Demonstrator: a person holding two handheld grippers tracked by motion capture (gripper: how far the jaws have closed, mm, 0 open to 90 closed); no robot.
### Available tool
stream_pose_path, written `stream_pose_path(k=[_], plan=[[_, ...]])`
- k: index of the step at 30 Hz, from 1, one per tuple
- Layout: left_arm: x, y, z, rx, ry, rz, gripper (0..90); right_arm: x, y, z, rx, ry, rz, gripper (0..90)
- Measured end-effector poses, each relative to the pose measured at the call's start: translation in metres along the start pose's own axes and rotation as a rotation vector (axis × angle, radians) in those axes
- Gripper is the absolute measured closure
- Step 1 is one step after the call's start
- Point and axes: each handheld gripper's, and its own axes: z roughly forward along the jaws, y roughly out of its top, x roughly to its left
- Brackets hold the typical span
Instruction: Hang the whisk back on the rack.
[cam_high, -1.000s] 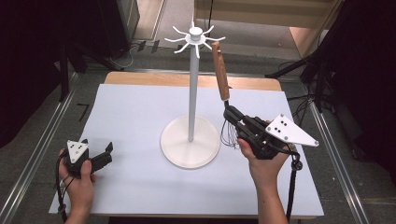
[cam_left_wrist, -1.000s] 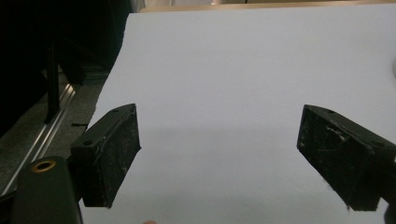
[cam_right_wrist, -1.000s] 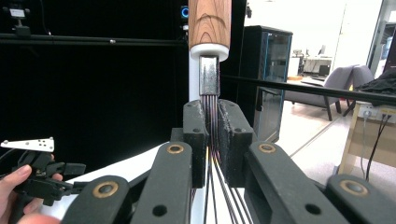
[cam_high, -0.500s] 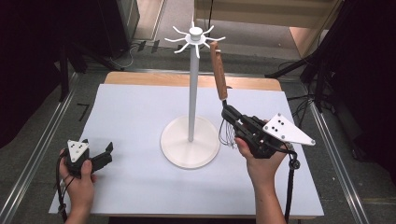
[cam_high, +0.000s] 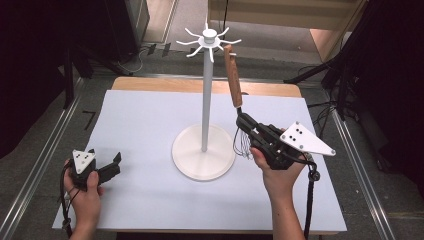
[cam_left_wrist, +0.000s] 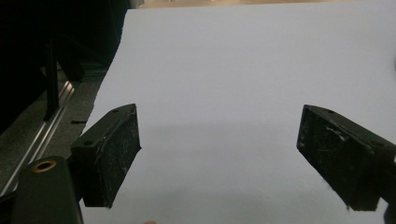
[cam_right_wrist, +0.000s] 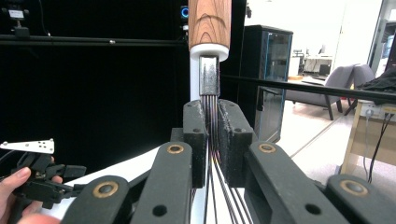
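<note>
A whisk with a wooden handle (cam_high: 232, 75) stands nearly upright beside the white hook stand (cam_high: 205, 100). Its top reaches one prong of the stand's crown (cam_high: 210, 36); whether it hangs there I cannot tell. My right gripper (cam_high: 243, 121) is shut on the wire bundle (cam_high: 242, 142) just below the handle. In the right gripper view the pads (cam_right_wrist: 198, 135) press on the wires (cam_right_wrist: 211, 116) under the metal collar and the handle (cam_right_wrist: 209, 21). My left gripper (cam_high: 114, 165) rests low at the mat's left front, jaws wide apart (cam_left_wrist: 219, 154), with nothing between them.
The stand's round base (cam_high: 202, 152) sits mid-table on a white mat (cam_high: 145, 120) that covers a wooden tabletop (cam_high: 165, 84). Metal rails (cam_high: 45, 155) run along both sides. Dark stands and cables lie on the floor behind the table.
</note>
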Motion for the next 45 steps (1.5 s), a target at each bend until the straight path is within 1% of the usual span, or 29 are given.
stream_pose_path(k=[5, 6, 9, 13, 16, 19, 23, 24, 25, 27, 28, 29, 31, 32, 35, 39, 45], plan=[[0.0, 0.0, 0.0, 0.003, -0.001, 0.002, 14.3, 0.0, -0.001, 0.002, 0.001, 0.002, -0.003, 84.2], [0.0, 0.0, 0.0, 0.003, -0.002, 0.003, 14.2, 0.001, -0.002, 0.002, 0.004, 0.0, 0.003, 84.2], [0.0, 0.0, 0.0, 0.004, -0.003, 0.003, 14.3, 0.0, -0.003, 0.003, 0.004, 0.002, -0.006, 84.2], [0.0, 0.0, 0.0, 0.005, -0.004, 0.003, 14.3, 0.0, -0.004, 0.005, 0.017, -0.002, -0.001, 84.2], [0.0, 0.0, 0.001, 0.006, -0.004, 0.002, 14.3, -0.001, -0.004, 0.006, 0.018, 0.001, -0.007, 84.1], [0.0, 0.0, 0.001, 0.007, -0.003, 0.001, 14.2, 0.0, -0.004, 0.007, 0.024, -0.001, -0.005, 83.8], [0.0, 0.0, 0.001, 0.007, -0.003, 0.0, 14.2, -0.001, -0.004, 0.007, 0.03, 0.011, 0.005, 82.5], [0.0, 0.0, 0.001, 0.008, -0.004, 0.001, 14.3, -0.002, -0.003, 0.007, 0.028, 0.021, 0.01, 81.1], [0.0, 0.0, 0.001, 0.007, -0.003, 0.0, 14.2, -0.003, -0.003, 0.006, 0.027, 0.035, 0.027, 75.1], [0.0, 0.0, 0.001, 0.007, -0.004, 0.0, 14.2, -0.004, -0.002, 0.005, 0.021, 0.036, 0.036, 64.8], [0.0, 0.0, 0.001, 0.008, -0.003, 0.0, 14.2, -0.004, -0.002, 0.004, 0.023, 0.034, 0.04, 61.3], [0.0, 0.0, 0.001, 0.007, -0.004, 0.0, 14.3, -0.005, -0.001, 0.003, 0.024, 0.029, 0.045, 58.9], [0.0, 0.0, 0.001, 0.008, -0.004, 0.001, 14.2, -0.007, -0.001, 0.0, 0.024, 0.009, 0.043, 54.6], [0.0, 0.0, 0.001, 0.008, -0.004, 0.001, 14.2, -0.009, -0.001, -0.002, 0.026, -0.004, 0.051, 52.6], [0.0, 0.0, 0.001, 0.008, -0.003, 0.0, 14.2, -0.012, -0.001, -0.006, 0.026, -0.027, 0.04, 48.1], [0.0, 0.0, 0.001, 0.008, -0.003, -0.001, 14.3, -0.018, -0.003, -0.013, 0.038, -0.072, 0.031, 42.3], [0.0, 0.0, 0.001, 0.009, -0.002, 0.001, 14.2, -0.027, -0.01, -0.024, 0.063, -0.127, 0.026, 39.5]])
